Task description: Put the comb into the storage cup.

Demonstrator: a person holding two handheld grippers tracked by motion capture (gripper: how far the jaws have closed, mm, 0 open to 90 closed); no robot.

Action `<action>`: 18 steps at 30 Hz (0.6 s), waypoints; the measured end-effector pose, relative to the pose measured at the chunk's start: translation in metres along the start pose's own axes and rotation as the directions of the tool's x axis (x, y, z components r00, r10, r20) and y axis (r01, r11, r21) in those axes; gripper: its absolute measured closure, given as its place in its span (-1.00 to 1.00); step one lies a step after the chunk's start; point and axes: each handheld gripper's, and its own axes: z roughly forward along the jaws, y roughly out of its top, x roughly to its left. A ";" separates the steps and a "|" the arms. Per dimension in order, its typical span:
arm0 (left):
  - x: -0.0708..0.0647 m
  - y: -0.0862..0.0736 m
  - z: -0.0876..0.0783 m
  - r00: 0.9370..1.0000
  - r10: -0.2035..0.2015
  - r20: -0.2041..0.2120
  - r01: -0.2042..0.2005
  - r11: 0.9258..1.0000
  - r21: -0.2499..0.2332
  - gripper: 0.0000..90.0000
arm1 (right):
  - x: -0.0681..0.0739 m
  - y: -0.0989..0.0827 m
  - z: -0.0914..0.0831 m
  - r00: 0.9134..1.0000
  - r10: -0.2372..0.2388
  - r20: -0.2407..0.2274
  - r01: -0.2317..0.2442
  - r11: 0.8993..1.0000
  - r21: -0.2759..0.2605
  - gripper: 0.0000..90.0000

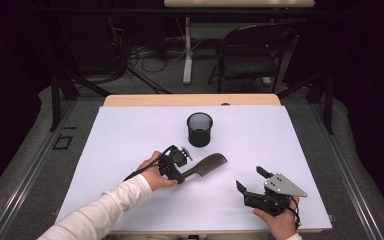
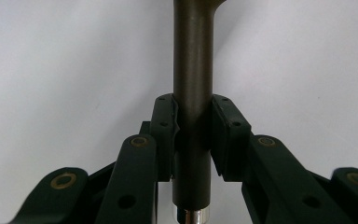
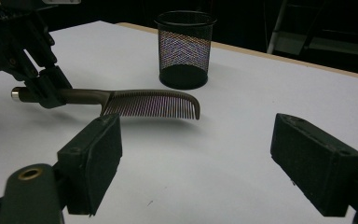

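A dark comb (image 1: 208, 164) with a round handle is held just above the white table, its teeth pointing down. My left gripper (image 1: 179, 176) is shut on the comb's handle (image 2: 193, 93), with both pads pressed against it. In the right gripper view the comb (image 3: 154, 103) hangs level, gripped at its left end by the left gripper (image 3: 51, 91). A black mesh cup (image 1: 200, 129) stands upright behind the comb, apart from it. My right gripper (image 1: 250, 179) rests near the table's front right, open, with nothing between its pads (image 3: 93, 158).
The white table top (image 1: 130, 135) has a wooden strip (image 1: 145, 100) along its far edge. Beyond it stand a folding chair (image 1: 250, 50) and a desk leg (image 1: 187, 50) among cables. The mesh cup (image 3: 185, 49) stands behind the comb's teeth.
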 end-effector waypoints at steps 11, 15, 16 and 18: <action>0.002 -0.003 -0.013 1.000 -0.009 -0.006 0.009 0.998 -0.069 0.62 | 0.000 0.000 0.000 1.000 -0.005 0.000 0.005 1.000 0.010 -0.63; 0.003 -0.004 -0.017 1.000 -0.021 0.005 0.022 0.994 -0.112 0.62 | 0.000 -0.001 0.000 1.000 -0.003 0.002 0.003 1.000 0.013 -0.63; 0.003 -0.004 -0.018 1.000 -0.021 0.005 0.021 0.993 -0.119 0.62 | 0.000 -0.001 0.000 1.000 -0.002 0.003 0.002 1.000 0.014 -0.63; 0.003 -0.004 -0.020 1.000 -0.025 0.007 0.026 0.990 -0.138 0.62 | 0.000 -0.001 0.001 1.000 -0.003 0.005 0.002 1.000 0.015 -0.63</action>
